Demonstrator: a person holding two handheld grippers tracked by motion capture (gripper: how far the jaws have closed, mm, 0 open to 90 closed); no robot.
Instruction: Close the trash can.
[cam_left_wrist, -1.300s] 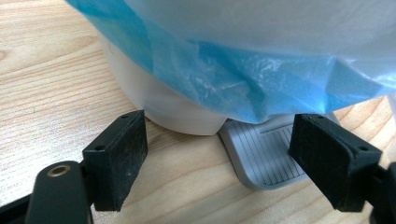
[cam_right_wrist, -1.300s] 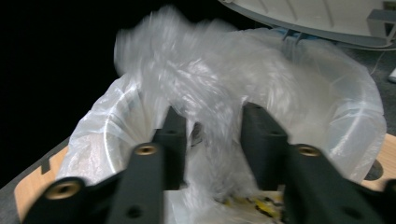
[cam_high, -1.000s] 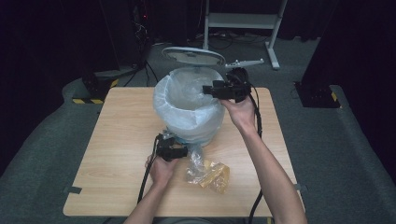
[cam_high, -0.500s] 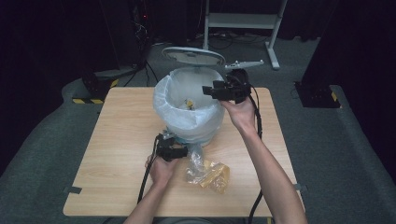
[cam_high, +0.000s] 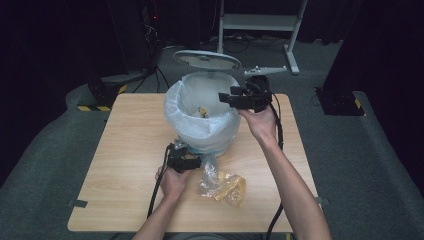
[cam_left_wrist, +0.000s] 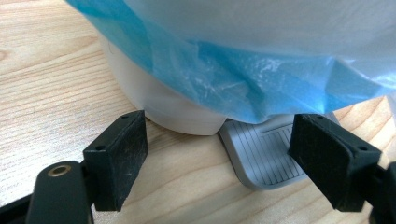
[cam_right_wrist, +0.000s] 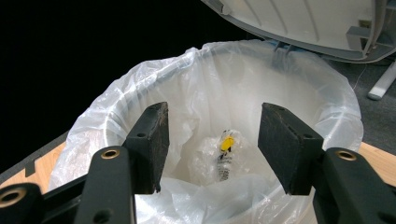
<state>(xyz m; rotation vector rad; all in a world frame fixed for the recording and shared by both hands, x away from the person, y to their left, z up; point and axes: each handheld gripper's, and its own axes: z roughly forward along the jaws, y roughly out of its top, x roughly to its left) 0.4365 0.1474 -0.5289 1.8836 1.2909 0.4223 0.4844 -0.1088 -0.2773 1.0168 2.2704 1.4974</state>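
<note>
Blurry yellow wrapper (cam_right_wrist: 226, 148) (deep in bin (cam_high: 176, 107))

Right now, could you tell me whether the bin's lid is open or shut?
Open: the lid stands raised behind the lined bin, and a wrapper shows inside.

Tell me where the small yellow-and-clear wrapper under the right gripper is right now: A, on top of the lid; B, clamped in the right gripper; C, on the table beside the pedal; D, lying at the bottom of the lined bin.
D: the right gripper stands open and empty above the bin, and the wrapper lies down inside on the liner.
</note>
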